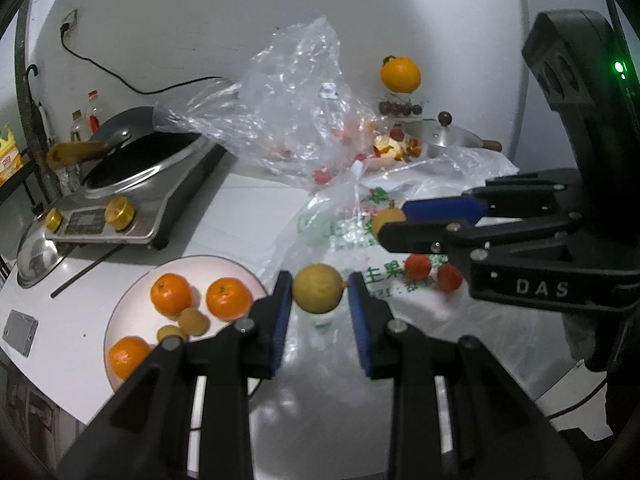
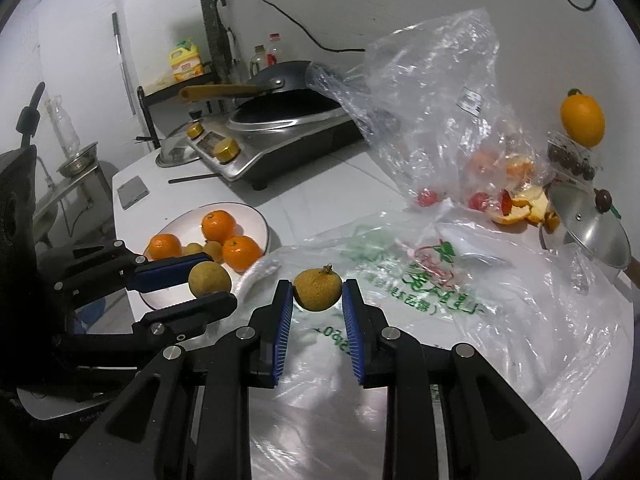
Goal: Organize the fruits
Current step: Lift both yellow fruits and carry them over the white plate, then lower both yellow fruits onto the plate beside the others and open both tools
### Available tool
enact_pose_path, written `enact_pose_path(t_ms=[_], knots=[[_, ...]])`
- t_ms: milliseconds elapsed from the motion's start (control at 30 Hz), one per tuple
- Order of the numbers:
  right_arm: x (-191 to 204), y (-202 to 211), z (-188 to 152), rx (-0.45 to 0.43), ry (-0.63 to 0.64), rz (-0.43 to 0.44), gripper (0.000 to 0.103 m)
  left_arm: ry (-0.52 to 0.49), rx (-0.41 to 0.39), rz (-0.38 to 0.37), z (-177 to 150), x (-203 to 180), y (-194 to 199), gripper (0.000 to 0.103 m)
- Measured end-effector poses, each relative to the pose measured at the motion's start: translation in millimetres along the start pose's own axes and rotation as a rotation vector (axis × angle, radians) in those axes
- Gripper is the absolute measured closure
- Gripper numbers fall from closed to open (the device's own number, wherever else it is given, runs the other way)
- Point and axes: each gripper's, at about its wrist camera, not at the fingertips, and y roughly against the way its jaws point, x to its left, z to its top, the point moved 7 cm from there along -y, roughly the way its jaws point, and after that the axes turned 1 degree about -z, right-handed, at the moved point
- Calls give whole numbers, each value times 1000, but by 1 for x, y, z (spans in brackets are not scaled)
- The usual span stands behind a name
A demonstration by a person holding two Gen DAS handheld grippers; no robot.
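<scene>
Each claw pinches a small yellow-brown fruit: we should carry left claw and right claw (gently, unsqueezed) over the plate.

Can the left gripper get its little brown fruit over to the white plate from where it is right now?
Probably yes. The left gripper is shut on a small brown fruit, and the white plate lies just beside it with nothing between them, and bare space among the oranges.
</scene>
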Motion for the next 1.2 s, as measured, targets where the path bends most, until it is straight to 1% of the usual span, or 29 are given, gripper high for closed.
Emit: enact_pose_path(t_ms=[300,700,1000,1200], knots=[[27,-5,5,6,41,14,76,35,-4,25,-17,22,12,74],[64,-18,6,28,88,41,76,76,7,79,-42,56,26,74],[82,-33,5,53,109,69,76,92,29,126,-57,78,21,74],[88,-44,3,69,113,84,76,97,44,139,-61,86,12,74]])
